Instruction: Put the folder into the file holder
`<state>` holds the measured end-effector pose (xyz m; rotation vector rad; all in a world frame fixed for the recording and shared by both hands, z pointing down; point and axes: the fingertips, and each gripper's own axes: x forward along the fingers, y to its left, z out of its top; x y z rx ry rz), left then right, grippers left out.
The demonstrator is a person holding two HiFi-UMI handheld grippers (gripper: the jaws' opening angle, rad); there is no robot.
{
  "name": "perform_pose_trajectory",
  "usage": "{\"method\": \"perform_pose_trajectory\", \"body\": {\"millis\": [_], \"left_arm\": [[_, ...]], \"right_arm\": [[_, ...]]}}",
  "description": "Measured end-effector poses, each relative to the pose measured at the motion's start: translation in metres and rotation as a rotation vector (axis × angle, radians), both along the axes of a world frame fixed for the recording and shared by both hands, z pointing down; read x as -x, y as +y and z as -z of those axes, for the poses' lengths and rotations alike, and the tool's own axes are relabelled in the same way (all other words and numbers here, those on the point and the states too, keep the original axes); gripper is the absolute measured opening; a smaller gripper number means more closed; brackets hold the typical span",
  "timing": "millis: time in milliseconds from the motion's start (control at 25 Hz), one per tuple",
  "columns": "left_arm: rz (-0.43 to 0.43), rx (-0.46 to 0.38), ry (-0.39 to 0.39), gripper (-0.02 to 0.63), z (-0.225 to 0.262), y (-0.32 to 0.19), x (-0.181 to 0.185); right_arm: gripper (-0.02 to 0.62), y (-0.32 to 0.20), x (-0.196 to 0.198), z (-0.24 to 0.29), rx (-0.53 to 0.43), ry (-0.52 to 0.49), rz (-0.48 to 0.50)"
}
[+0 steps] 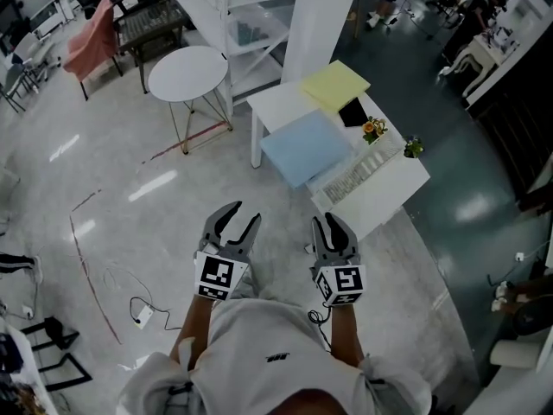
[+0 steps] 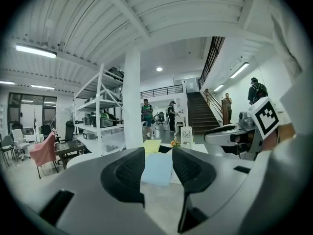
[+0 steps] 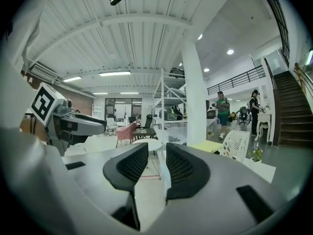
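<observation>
Both tongs hang over the grey floor in front of me, well apart from the white rectangular counter (image 1: 380, 199). The left tongs (image 1: 244, 213) stand a narrow way apart. Their own view shows only the distant counter through the gap, so they have hold of nothing. The right tongs (image 1: 329, 220) are closed pad to pad and also empty.

The light blue flat folder (image 1: 304, 145) lies on the near end of the counter, with one corner past the edge. A pale yellow flat folder (image 1: 335, 85) lies at the far end, and I cannot tell which of the two the task means. The white lattice file holder (image 1: 350, 180) sits just beside the blue folder. From the head view it is so foreshortened that I cannot make out its slots or whether anything is in it.

A black flat slab (image 1: 352, 111) lies between the folders, and I cannot tell if it is a tablet or a notebook. A small pot of orange flowers (image 1: 373, 130) and a small green plant (image 1: 413, 148) are too small to read closely. The white pillar (image 1: 324, 15) hides the counter's far corner.
</observation>
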<state>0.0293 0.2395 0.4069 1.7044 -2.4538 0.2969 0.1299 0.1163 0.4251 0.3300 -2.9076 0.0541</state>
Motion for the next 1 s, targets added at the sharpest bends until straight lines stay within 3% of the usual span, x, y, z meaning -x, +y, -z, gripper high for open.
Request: {"method": "perform_pose_trajectory", "body": {"millis": [560, 1000], "left_arm": [[-0.109, -0.002, 0.017, 0.185, -0.012, -0.012, 0.084], [-0.153, -0.027, 0.02, 0.182, -0.016, -0.03, 0.109]], "right_arm": [[0.117, 0.001, 0.072, -0.01, -0.006, 0.031, -0.119], [0.117, -0.011, 0.089, -0.021, -0.017, 0.066, -0.171]]}}
